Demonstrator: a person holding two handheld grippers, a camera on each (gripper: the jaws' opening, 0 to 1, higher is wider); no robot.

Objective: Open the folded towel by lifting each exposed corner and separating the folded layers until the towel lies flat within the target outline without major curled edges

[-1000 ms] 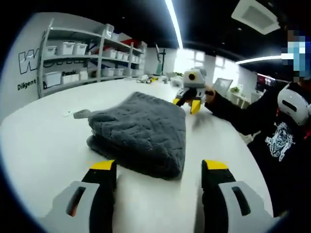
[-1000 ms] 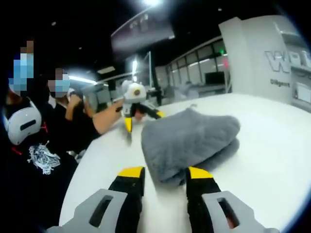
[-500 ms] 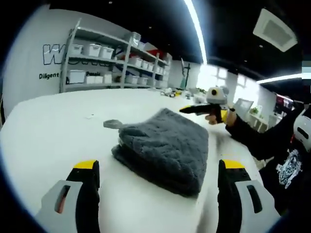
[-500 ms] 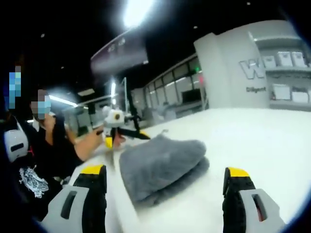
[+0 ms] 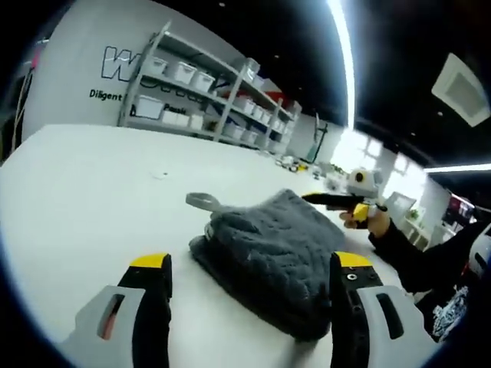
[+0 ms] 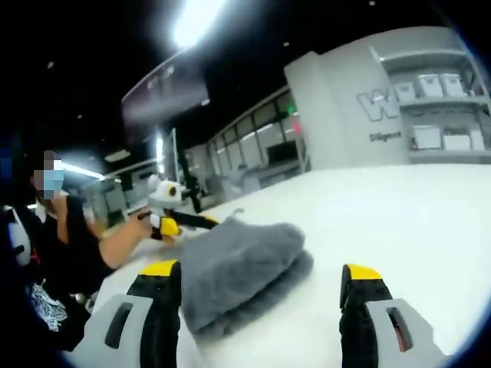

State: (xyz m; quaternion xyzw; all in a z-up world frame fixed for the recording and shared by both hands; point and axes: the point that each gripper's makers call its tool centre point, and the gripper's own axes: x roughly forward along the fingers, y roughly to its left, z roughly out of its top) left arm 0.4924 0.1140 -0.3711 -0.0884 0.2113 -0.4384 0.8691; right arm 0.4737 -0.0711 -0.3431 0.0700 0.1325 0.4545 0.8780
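A thick grey folded towel lies on the white table, with a small grey hanging loop sticking out at its far left corner. My left gripper is open, its yellow-tipped jaws standing wide on either side of the towel's near edge. Across the towel, a hand holds my right gripper just past the far edge. In the right gripper view the towel sits low and left. My right gripper is open wide at its near end. My left gripper hovers behind the towel.
Metal shelves with white bins line the wall behind the table. Small items lie at the table's far end. A person in dark clothes stands at the table's edge. Bare table spreads to the right of the towel.
The right gripper's jaws have spread from narrow to wide. Both cameras have dropped lower and swung around the towel. The towel itself lies as before.
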